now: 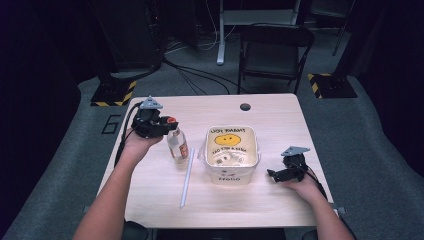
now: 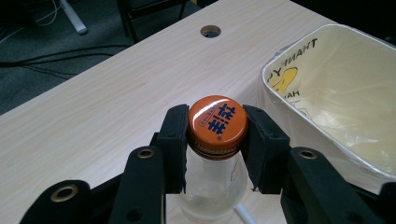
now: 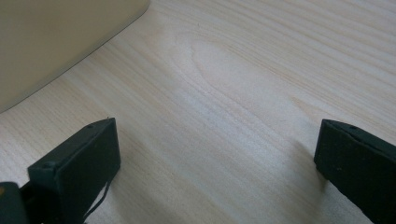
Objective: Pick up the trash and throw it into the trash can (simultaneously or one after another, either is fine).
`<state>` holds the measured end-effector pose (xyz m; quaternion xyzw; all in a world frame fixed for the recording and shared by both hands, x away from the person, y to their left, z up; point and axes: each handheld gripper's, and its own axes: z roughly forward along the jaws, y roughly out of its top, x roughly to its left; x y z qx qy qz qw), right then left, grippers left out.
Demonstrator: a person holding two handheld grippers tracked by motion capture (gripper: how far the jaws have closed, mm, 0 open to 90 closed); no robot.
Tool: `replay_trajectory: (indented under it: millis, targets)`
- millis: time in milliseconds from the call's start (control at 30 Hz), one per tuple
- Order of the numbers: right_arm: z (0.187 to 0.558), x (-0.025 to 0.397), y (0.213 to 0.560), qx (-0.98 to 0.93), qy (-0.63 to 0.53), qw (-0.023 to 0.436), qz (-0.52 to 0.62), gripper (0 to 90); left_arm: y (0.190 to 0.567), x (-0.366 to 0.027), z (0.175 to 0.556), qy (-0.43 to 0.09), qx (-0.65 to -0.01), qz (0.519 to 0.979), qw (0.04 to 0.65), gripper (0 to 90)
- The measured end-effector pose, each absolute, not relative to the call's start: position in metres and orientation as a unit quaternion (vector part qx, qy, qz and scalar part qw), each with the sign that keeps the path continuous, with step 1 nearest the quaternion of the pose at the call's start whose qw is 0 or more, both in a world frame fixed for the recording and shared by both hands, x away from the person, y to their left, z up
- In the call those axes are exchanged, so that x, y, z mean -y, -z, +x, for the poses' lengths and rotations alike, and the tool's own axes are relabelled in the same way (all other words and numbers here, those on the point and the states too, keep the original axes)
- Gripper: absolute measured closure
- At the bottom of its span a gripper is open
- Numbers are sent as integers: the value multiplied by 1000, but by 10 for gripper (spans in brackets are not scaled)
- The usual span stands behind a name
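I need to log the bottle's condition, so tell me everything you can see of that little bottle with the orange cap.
The bottle is small, clear, glass-like and looks nearly empty, with a label on its side. It stands upright on the wooden table, left of the cream tub, with a white straw close by. Its orange cap, shiny with dark blue characters, is still on. The left tongs grip the cap from both sides.

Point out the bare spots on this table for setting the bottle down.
Bare: the far strip around the grommet hole, and the near edge below the straw. Crowded: bottle, straw and tub sit close together mid-table.
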<state>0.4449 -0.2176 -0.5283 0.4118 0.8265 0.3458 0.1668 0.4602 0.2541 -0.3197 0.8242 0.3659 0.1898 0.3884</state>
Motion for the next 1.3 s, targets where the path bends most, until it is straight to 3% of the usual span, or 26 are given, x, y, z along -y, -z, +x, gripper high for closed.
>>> replay_trajectory:
  millis: [1300]
  targets:
    - [445, 218, 528, -826, -346, 167, 412, 0, 239, -228, 446, -198, -313, 845, 386, 629]
